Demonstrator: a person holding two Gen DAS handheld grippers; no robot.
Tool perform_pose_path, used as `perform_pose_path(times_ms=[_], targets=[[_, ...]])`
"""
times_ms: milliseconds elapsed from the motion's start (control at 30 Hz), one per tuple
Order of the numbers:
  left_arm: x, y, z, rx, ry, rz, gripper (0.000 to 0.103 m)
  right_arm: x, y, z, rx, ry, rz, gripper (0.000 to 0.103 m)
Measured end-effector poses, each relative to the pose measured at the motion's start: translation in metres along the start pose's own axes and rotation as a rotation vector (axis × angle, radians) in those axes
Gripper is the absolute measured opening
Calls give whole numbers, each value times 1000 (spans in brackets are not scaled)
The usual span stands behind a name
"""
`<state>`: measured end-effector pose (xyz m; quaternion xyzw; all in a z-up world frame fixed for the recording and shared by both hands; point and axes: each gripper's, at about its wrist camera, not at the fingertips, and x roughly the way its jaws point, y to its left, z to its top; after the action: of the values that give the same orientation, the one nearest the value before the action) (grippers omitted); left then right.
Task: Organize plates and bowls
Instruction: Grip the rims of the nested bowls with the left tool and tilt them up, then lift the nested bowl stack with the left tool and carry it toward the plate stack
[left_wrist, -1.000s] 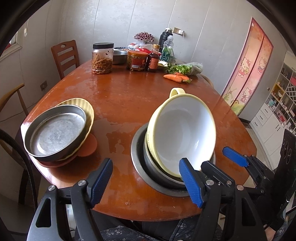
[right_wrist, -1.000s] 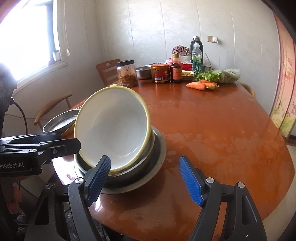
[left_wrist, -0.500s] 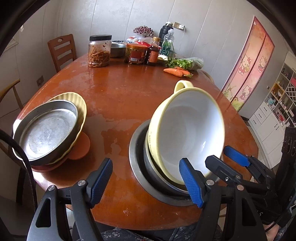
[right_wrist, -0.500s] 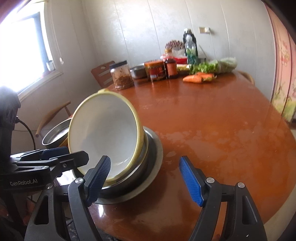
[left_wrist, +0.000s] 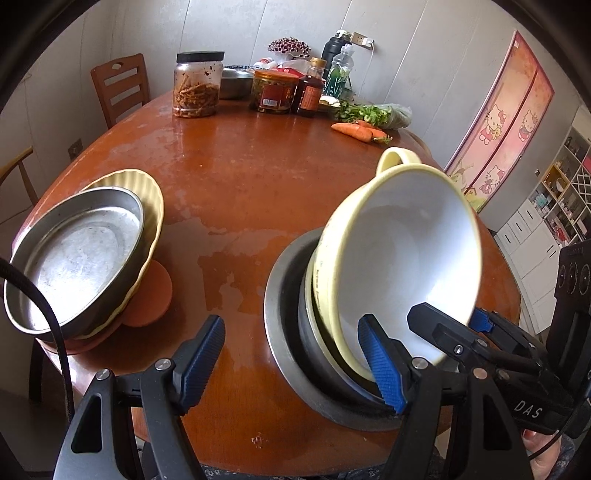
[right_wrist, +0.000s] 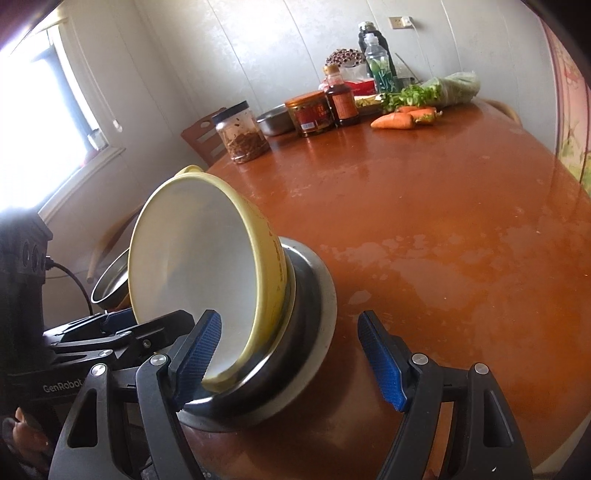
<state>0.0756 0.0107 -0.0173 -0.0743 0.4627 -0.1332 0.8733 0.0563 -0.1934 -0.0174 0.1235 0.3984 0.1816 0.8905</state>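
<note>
Yellow bowl (left_wrist: 402, 258) tips steeply, mouth facing us, in steel dishes (left_wrist: 295, 332).
We hold both grippers, left (left_wrist: 299, 362) and right (right_wrist: 290, 360), wide open, gripping nothing.

bare counter (left_wrist: 258, 192) runs between the metal pan stack (left_wrist: 81, 258) and the tilted yellow bowl (left_wrist: 406, 258). jars (left_wrist: 195, 86) and carrots (left_wrist: 352, 131) crowd the far edge. the right claw (left_wrist: 458, 325) sits just beside the bowl's near rim.

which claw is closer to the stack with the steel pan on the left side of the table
Left. The left claw hangs open at the table's near edge, just right of the steel pan. The right claw, also open, sits farther right, flanking the tilted yellow bowl.
</note>
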Motion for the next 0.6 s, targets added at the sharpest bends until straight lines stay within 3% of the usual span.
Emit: perform_pose_path(times_ms=[400,600], targets=[[16,8,5,-48,50,-67,68,11,4,3,-14,36,54,64],[18,4,7,-32,53,-74,65,9,3,4,-26,33,43,63]])
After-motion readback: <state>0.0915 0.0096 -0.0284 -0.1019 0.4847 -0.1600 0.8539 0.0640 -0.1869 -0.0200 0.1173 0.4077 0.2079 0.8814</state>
